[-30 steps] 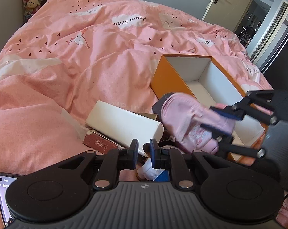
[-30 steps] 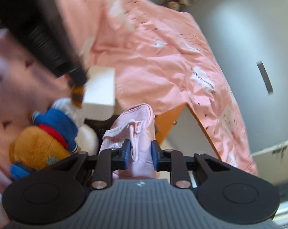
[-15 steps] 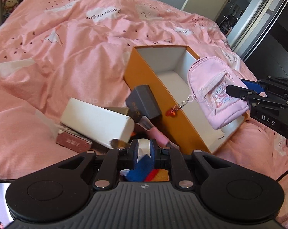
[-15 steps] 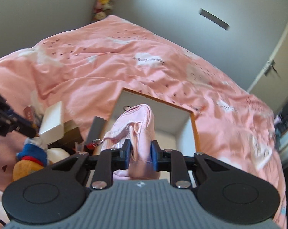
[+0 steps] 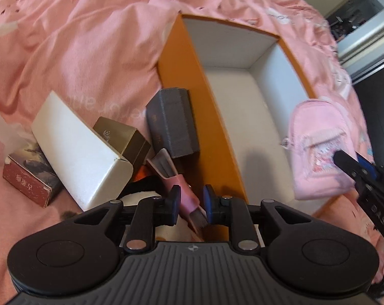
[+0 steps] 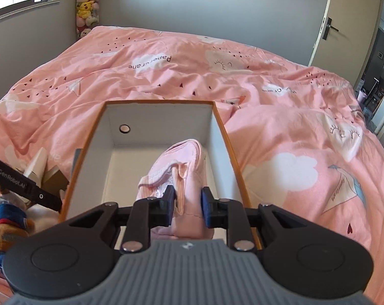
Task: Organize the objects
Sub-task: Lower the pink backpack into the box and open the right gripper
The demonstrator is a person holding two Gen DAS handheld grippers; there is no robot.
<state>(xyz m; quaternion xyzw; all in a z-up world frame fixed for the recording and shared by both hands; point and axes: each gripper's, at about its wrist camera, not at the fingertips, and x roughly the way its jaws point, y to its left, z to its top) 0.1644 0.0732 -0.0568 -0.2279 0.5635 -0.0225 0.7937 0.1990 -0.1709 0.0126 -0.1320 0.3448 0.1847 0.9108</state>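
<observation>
An orange box [image 5: 217,127] with a white inside lies open on the pink bedding. My right gripper [image 6: 188,203] is shut on a small pink backpack [image 6: 181,167] and holds it over the box's near right part; the left wrist view shows the same backpack [image 5: 319,152] hanging above the box's right side. Just left of the box's orange wall, my left gripper [image 5: 192,200] points down. Its jaws are opening around a pink-handled brush [image 5: 185,193] that lies between them, and the pads do not press it.
Left of the orange box is a pile: a long white box [image 5: 77,152], a gold box [image 5: 123,137], a grey box [image 5: 171,122] and a dark red box [image 5: 26,178]. A blue and orange plush toy [image 6: 9,226] lies near the pile. A door stands at the far right.
My right gripper has rolled upright and carried the backpack from beside the pile to over the box. My left gripper has dropped toward the brush, and its jaws have parted slightly.
</observation>
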